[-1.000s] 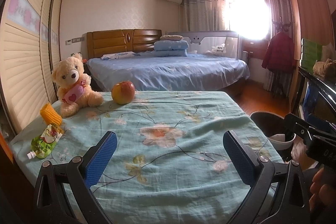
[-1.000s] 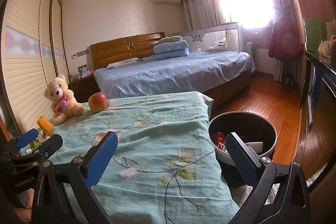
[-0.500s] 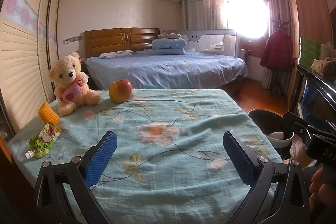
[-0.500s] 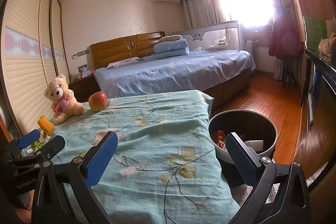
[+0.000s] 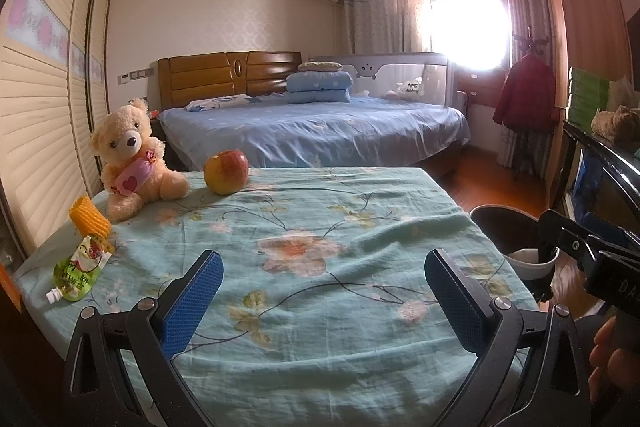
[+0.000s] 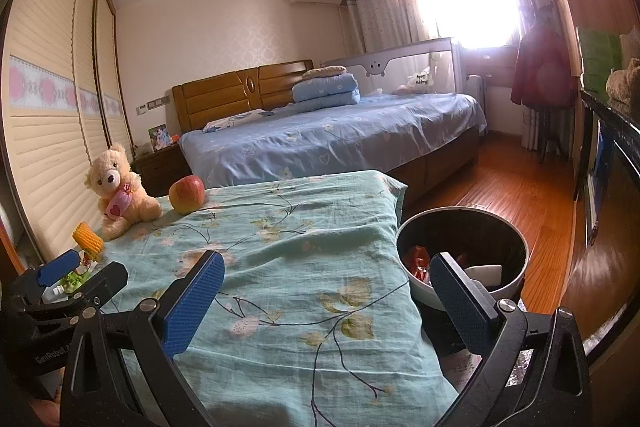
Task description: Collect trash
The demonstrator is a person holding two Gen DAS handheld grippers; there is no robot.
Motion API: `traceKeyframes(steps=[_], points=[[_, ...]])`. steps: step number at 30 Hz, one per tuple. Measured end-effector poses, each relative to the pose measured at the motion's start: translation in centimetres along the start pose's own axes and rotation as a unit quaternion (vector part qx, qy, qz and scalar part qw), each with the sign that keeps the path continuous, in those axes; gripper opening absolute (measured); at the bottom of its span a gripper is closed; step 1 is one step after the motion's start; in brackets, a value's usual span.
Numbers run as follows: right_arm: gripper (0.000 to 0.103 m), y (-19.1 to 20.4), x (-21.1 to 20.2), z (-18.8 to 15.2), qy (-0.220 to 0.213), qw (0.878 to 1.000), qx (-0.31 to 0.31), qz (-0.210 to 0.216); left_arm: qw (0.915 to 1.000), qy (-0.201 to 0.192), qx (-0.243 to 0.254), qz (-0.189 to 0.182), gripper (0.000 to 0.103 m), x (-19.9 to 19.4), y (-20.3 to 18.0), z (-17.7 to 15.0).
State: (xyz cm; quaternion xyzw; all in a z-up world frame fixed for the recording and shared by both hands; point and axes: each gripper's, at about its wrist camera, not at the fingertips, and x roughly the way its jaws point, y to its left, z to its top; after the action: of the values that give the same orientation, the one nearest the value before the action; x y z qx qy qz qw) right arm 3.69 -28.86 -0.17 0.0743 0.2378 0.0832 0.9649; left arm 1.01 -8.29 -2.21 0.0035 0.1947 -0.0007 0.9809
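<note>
apple (image 5: 225, 171) 1 | teddy bear (image 5: 130, 157) 1 | pouch (image 5: 78, 269) 1 | corn piece (image 5: 89, 221) 1 | bin (image 6: 460, 259) 1

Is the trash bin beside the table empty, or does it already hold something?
Not empty. In the right wrist view the trash bin holds a red wrapper and a white piece. How full it is: cannot tell.

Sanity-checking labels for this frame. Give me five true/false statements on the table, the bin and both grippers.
1. The left gripper is open and holds nothing. True.
2. The green pouch is already in the bin. False: it lies on the tablecloth near the corn piece.
3. The apple sits beside the teddy bear. True.
4. The bin is empty. False: a red wrapper and something white lie inside.
5. The right gripper is shut on the apple. False: it is open, with nothing between its fingers.
</note>
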Motion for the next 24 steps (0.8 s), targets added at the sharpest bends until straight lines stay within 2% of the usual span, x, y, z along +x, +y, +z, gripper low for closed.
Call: traceKeyframes(steps=[24], points=[[0.103, -0.12, -0.21, 0.03, 0.001, 1.0, 0.004, 0.001, 1.0, 0.002, 0.004, -0.003, 0.102, 0.27, -0.2, 0.04]])
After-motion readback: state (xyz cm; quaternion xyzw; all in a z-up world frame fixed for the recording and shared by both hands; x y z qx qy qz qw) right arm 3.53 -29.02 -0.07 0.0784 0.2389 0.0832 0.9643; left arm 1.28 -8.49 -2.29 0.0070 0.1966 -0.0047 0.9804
